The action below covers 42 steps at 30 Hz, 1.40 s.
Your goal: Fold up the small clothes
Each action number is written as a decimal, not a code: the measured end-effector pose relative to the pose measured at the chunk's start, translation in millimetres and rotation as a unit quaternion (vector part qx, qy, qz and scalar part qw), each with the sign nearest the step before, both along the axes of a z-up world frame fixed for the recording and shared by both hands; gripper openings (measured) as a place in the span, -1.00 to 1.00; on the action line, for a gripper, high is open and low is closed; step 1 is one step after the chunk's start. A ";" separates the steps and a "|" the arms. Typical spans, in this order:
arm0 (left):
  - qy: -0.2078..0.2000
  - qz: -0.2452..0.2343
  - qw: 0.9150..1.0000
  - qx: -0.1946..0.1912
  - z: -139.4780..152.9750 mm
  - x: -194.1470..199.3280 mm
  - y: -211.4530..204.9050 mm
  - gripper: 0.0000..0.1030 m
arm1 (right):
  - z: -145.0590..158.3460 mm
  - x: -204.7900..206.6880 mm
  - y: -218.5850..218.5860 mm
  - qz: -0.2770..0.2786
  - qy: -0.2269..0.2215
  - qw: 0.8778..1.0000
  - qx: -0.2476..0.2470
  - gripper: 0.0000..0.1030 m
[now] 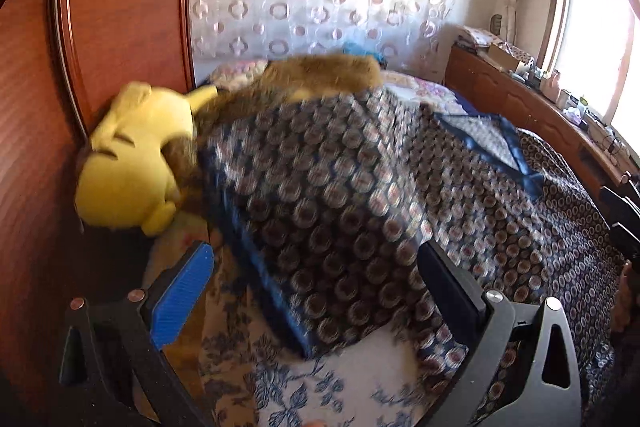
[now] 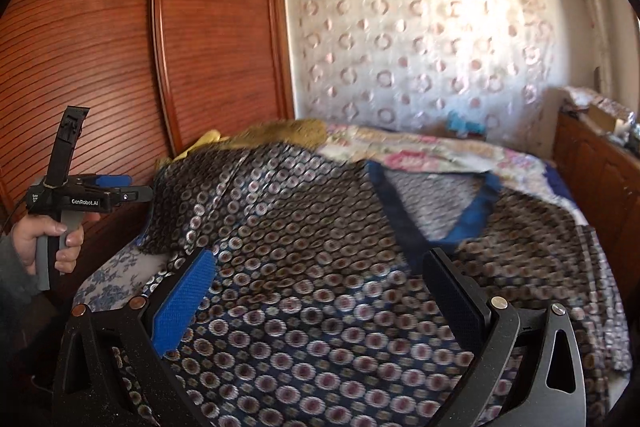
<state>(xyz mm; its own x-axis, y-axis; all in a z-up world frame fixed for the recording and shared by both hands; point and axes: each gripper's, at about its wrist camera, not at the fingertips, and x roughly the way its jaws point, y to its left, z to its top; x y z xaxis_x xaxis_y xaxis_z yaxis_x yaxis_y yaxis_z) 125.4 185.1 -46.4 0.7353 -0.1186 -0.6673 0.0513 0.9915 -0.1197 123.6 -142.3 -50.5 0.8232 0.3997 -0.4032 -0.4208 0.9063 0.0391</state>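
A dark blue top [image 1: 360,187] printed with small rings lies spread over the bed, its blue V-neck [image 1: 492,143] towards the window. My left gripper [image 1: 316,287] hovers open over the top's near left edge, nothing pinched between the blue pad [image 1: 180,295] and the black pad [image 1: 448,283]. In the right wrist view the same top [image 2: 320,227] fills the bed, V-neck [image 2: 432,195] at the far right. My right gripper [image 2: 320,299] is open just above the cloth. A hand [image 2: 52,239] holds the left gripper [image 2: 100,195] at the bed's left side.
A yellow plush toy [image 1: 132,155] and a brown furry one [image 1: 320,71] lie at the bed's far left against the wooden wardrobe [image 1: 120,7]. A blue floral sheet [image 1: 340,379] covers the near bed. A cluttered wooden cabinet [image 1: 520,99] runs under the window at right.
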 end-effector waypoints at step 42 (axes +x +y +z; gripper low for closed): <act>-0.030 -0.108 0.994 -0.017 41.5 2.2 -46.8 -0.95 | -11.8 -2.9 0.8 0.015 0.050 0.999 -0.008 0.99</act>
